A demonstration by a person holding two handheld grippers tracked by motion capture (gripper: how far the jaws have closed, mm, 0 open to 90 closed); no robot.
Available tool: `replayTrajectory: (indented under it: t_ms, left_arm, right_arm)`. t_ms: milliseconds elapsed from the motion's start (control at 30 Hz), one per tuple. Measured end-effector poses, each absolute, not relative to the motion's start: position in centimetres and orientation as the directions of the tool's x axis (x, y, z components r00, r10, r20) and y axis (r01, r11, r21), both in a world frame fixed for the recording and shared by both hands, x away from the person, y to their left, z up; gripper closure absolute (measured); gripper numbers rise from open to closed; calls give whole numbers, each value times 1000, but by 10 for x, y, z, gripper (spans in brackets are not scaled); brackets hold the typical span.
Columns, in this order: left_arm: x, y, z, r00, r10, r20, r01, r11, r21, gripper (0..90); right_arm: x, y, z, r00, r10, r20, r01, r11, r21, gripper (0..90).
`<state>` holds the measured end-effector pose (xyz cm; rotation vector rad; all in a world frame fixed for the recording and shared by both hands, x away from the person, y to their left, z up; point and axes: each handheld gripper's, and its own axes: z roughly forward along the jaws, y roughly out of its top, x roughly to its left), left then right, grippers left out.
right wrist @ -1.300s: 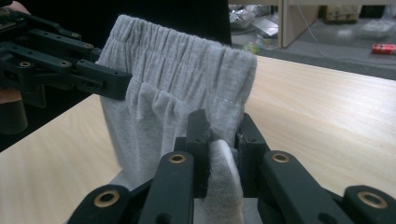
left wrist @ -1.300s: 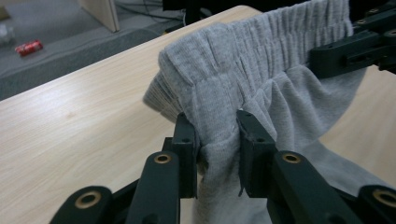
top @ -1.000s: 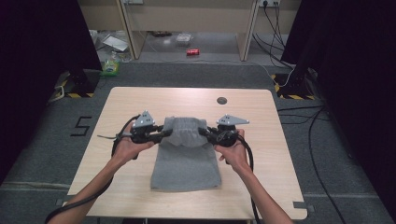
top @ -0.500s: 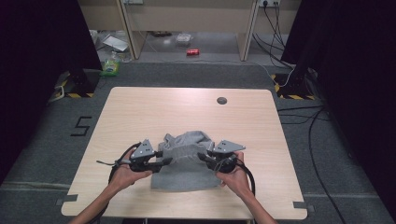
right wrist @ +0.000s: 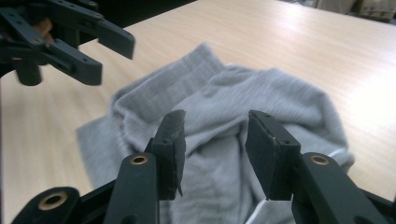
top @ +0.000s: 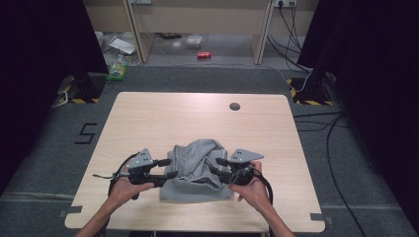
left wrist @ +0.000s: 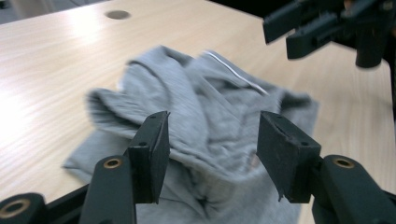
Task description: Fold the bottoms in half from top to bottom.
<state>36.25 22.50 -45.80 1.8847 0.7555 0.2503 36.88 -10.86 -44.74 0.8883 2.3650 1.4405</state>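
Crumpled grey garment [top: 197, 170] on table [top: 163, 118], between two just-opening claws

Left gripper view: grey garment [left wrist: 210, 121] motion-blurred, fold edges smeared; near edge cut off at the bottom behind the fingers [left wrist: 154, 154]. Right gripper view: garment's near part hidden behind the fingers [right wrist: 273, 154], cut by the bottom edge. High view: floor clutter [top: 118, 69] beyond the surface [top: 163, 118] too small to identify; forearms cut off at the bottom.
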Motion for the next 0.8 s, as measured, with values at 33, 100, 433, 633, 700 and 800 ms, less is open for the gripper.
replayTrajectory:
  t_ms: [33,100,433,633,700,800]
  left_arm:
    - [366,229,-458,753,632,-183,422,-250,872,429]
    - [370,234,-461,716,671,-193,460,-245,853,420]
    - [380,243,-493,638,753,-161,561,-312,767,389]
    - [381,242,-507,624,772,-120,576,-351,738,362]
    - [379,241,-511,626,773,-103,575,-368,731,357]
    - [378,239,-515,632,772,-69,558,-392,732,347]
  right_arm:
    - [373,-106,-446,-785,611,106,378,337,862,564]
    - [383,-99,-443,-781,613,117,395,342,853,538]
    - [436,-47,-439,-801,580,151,429,380,819,442]
    - [459,-8,-440,-818,549,173,452,427,783,392]
    - [464,6,-442,-828,538,160,445,455,771,385]
    - [474,22,-447,-833,524,179,465,486,740,373]
